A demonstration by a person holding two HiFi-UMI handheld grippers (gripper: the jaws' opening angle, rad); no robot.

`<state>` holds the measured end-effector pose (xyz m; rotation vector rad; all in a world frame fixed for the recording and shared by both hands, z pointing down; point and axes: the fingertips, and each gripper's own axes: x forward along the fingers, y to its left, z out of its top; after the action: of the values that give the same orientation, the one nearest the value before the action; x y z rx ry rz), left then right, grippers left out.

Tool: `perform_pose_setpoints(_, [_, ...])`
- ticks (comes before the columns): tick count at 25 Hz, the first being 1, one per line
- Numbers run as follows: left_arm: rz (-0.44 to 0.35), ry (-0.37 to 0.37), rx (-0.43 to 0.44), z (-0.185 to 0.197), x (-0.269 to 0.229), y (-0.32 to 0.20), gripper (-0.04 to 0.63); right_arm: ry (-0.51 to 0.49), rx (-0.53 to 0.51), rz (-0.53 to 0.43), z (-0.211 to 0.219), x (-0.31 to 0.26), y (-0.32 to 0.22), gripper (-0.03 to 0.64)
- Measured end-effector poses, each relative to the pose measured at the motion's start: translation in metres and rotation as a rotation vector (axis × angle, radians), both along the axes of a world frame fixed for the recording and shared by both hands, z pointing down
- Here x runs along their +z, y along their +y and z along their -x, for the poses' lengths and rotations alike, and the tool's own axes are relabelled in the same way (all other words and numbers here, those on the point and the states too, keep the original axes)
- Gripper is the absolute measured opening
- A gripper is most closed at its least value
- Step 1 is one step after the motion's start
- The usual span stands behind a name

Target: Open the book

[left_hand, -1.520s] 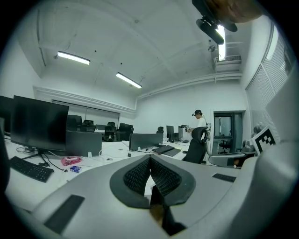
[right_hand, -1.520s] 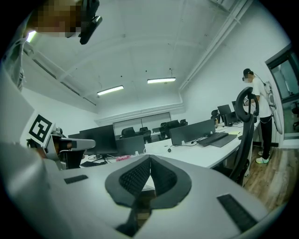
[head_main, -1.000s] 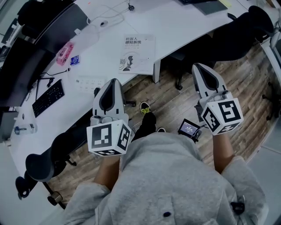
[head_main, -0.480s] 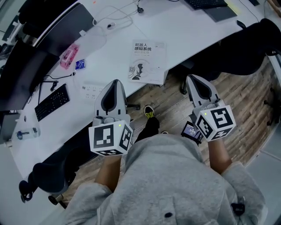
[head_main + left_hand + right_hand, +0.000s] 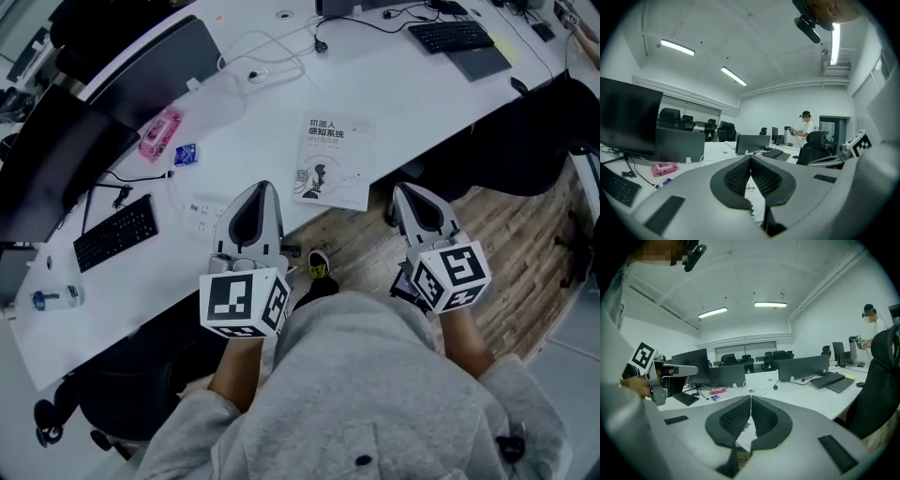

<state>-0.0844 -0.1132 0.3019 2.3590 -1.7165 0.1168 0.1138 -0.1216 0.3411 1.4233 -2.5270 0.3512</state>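
Book flat on desk, kbd nearby; L tongs, R tongs pinched tight, empty.

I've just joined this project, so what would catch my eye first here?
A closed white book lies near the front edge of the white desk. Just short of it hover the left gripper and right gripper, jaws together, holding nothing.

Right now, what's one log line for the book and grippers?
book: closed, flat on desk | left gripper: shut, empty, apart from book | right gripper: shut, empty, apart from book | opening: not started
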Motion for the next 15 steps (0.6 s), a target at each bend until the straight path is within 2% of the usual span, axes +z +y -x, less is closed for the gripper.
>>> perform_pose_setpoints(3, [-0.008,-0.019,0.031,0.008,0.005,-0.002,0.009,0.01,0.002,0.005,0.013,0.004,-0.007,0.026])
perform_pose_setpoints(5, [0.014,0.005,0.039,0.014,0.013,-0.001,0.009,0.006,0.011,0.013,0.02,0.007,-0.011,0.026])
perform_pose_setpoints(10, [0.056,0.057,-0.016,0.034,0.026,0.002,0.009,0.004,0.016,0.049,0.04,0.02,-0.018,0.026])
perform_pose_setpoints(15, [0.072,0.077,-0.032,0.039,0.029,0.001,0.009,0.016,0.01,0.08,0.055,0.035,-0.023,0.026])
